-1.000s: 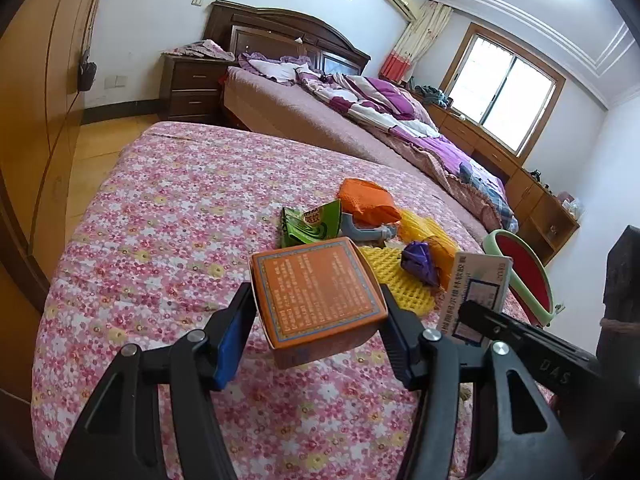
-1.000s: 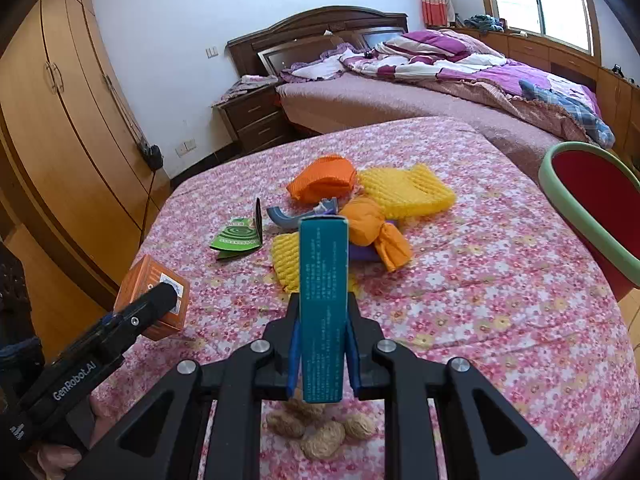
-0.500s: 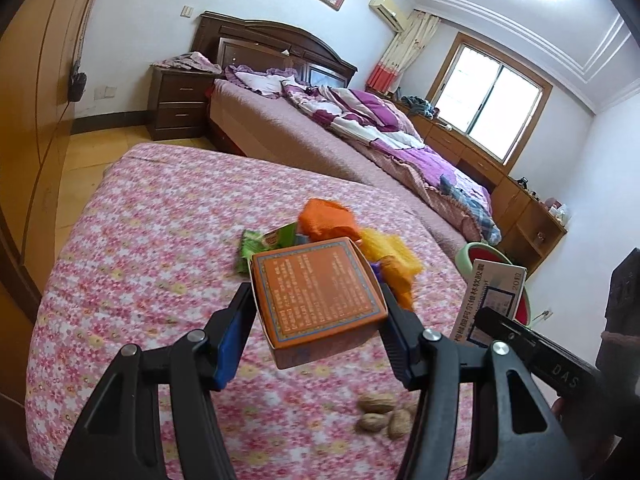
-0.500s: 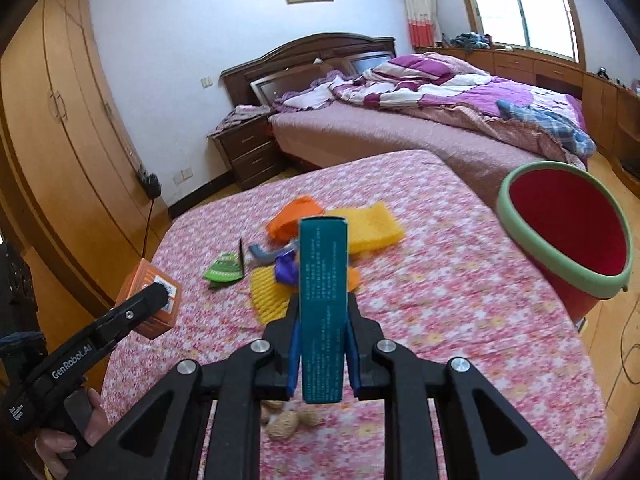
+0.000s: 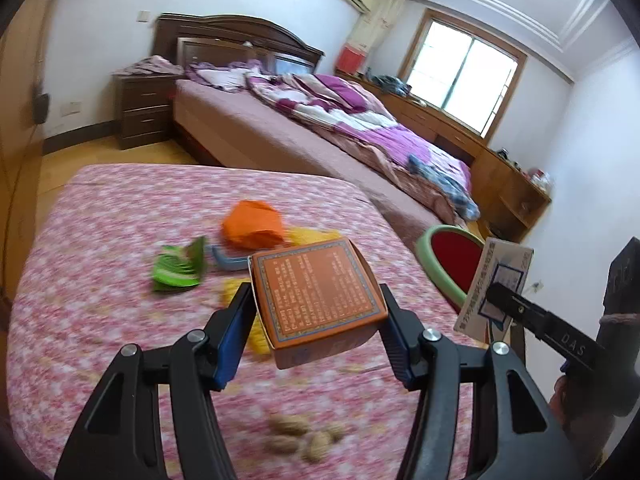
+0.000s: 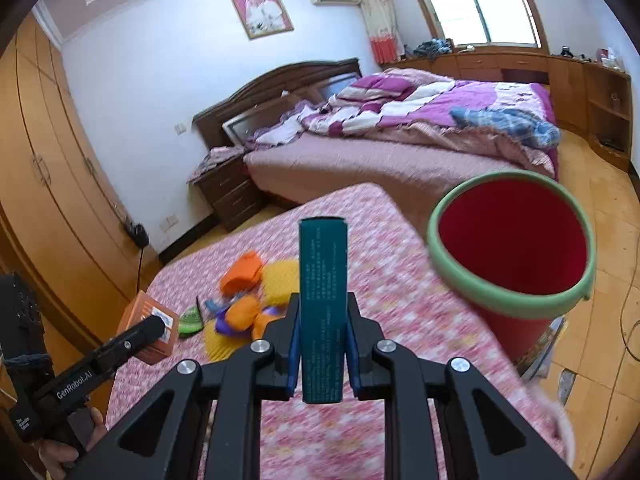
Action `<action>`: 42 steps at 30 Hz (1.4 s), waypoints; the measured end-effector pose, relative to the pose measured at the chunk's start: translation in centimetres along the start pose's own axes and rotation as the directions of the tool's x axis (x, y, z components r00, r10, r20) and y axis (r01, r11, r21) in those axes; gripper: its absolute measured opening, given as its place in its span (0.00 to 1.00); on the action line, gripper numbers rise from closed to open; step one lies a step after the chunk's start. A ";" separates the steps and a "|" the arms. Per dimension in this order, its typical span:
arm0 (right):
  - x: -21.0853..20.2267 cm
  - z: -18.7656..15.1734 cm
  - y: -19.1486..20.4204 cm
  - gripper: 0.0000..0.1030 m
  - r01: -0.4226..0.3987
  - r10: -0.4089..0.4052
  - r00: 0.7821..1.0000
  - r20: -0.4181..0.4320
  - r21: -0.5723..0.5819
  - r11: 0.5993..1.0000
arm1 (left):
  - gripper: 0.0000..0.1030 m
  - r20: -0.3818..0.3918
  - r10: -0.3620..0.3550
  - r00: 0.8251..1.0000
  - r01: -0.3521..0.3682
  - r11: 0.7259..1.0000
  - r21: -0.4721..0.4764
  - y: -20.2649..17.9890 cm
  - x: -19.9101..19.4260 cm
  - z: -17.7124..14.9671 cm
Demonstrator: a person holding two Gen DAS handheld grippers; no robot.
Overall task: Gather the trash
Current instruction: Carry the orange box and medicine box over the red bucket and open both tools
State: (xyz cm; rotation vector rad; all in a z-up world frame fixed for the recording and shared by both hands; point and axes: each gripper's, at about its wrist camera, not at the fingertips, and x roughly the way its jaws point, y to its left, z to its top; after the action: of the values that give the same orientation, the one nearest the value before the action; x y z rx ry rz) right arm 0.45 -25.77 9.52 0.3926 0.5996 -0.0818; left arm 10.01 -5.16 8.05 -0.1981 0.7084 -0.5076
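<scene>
Bedroom clutter surrounds a floral-covered bed [image 5: 100, 240] whose far half carries wrappers [image 5: 178, 270] and orange bags [image 5: 254, 226], with peanuts [image 5: 304, 436] near its front edge. Both hands have lifted and swung toward the red bin [image 6: 512, 240], which now looms just off the bed's right edge. The left gripper [image 5: 316, 332] stays clamped on the orange box [image 5: 318, 286]; the right gripper [image 6: 322, 344] stays pinched on the teal carton [image 6: 323, 300]. Dropping both looks next.
</scene>
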 end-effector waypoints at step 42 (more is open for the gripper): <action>4.2 4.3 -25.0 0.28 0.108 -0.108 0.994 -0.012 0.223 0.969 | 0.64 -0.260 -0.145 0.955 0.221 0.931 0.290 -23.9 22.6 1.0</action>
State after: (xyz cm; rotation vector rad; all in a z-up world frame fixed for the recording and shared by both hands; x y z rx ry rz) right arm 1.49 -50.28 2.02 0.5781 0.6136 -0.2552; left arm 16.23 -37.20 4.08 0.1013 0.8314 -0.8272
